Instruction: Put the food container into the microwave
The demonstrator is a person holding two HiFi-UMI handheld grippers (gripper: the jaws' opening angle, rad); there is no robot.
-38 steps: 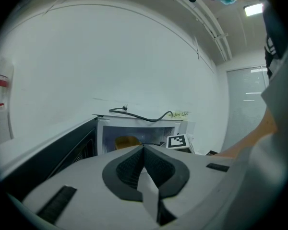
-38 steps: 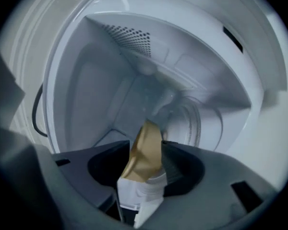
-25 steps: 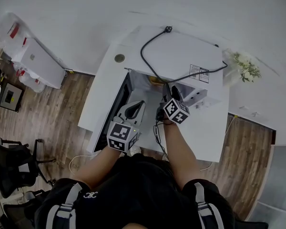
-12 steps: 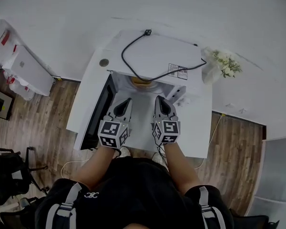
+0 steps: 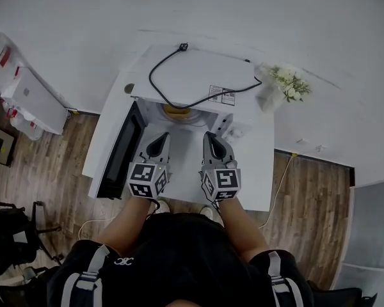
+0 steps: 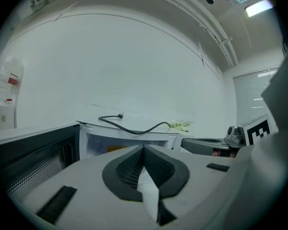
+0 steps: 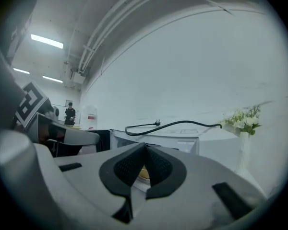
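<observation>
The white microwave [image 5: 198,75] stands on a white table with its dark door [image 5: 118,152] swung open to the left. An orange-yellow food container [image 5: 177,112] sits inside the cavity, only its near part showing under the top panel; the left gripper view shows the container [image 6: 116,148] through the opening. My left gripper [image 5: 159,139] and right gripper [image 5: 212,138] hover side by side just in front of the opening, apart from the container. In their own views the left gripper [image 6: 144,150] and right gripper [image 7: 145,148] have their jaws pressed together with nothing between them.
A black power cable [image 5: 173,98] lies looped on the microwave's top. A vase of white flowers [image 5: 278,85] stands to the right of it. The white table [image 5: 259,171] ends close behind my grippers, above wooden floor. A small round disc [image 5: 128,89] lies at the table's back left.
My right gripper has drawn back from the microwave's right front and now sits level with the left one. Both grippers have straightened to face the opening.
</observation>
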